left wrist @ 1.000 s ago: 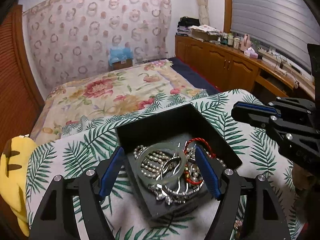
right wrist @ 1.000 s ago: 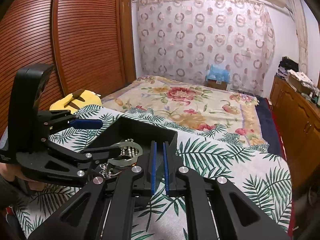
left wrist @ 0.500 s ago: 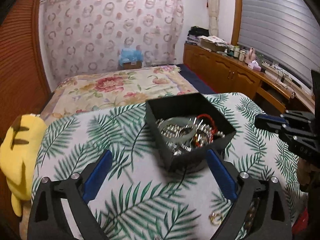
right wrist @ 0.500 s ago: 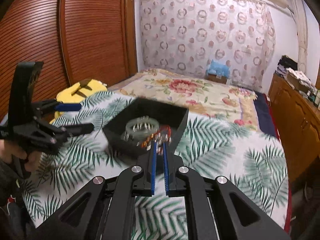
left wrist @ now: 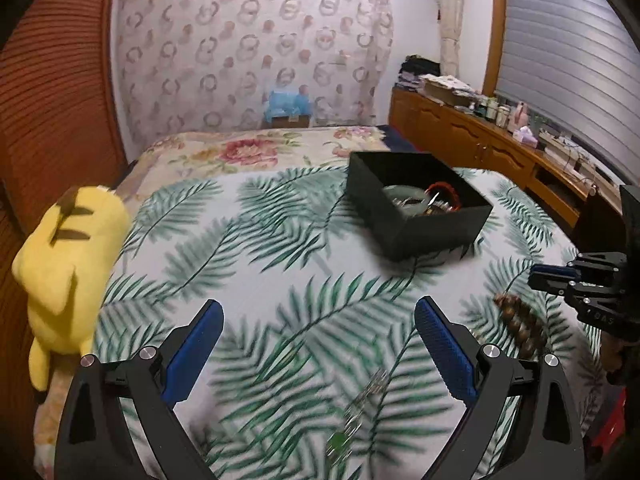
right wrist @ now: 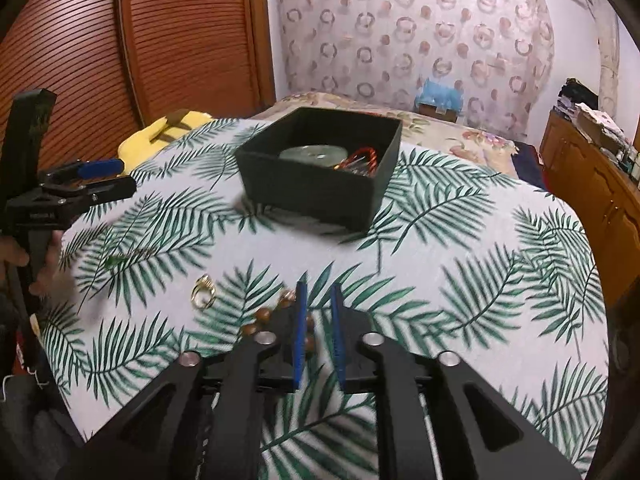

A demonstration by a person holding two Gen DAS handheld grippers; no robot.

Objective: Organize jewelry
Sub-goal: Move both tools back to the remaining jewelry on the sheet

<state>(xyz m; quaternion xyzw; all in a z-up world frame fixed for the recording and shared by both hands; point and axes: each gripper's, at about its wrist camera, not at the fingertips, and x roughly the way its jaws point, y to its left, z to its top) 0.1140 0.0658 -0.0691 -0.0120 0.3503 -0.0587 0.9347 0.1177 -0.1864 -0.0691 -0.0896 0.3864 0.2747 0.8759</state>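
Note:
A black open box point(left wrist: 416, 208) point(right wrist: 320, 172) on the palm-leaf cloth holds a pale green bangle point(right wrist: 314, 153), a red cord bracelet point(right wrist: 362, 159) and more jewelry. My left gripper point(left wrist: 318, 344) is open and empty, well back from the box. My right gripper point(right wrist: 318, 330) is nearly shut with a narrow gap and holds nothing. Under it lies a brown bead bracelet point(right wrist: 262, 316) point(left wrist: 520, 320). A gold ring point(right wrist: 204, 292) and a thin chain with a green stone point(right wrist: 128, 258) point(left wrist: 360, 408) lie loose on the cloth.
A yellow plush toy point(left wrist: 68, 256) lies at the table's left edge. A floral bed point(left wrist: 260, 148) is behind the table, a wooden cabinet point(left wrist: 480, 148) on the right, a wooden slatted door point(right wrist: 160, 40) on the left.
Both grippers have pulled back and away from the box, which now looks smaller and farther off. The loose ring, chain and bead bracelet have come into view.

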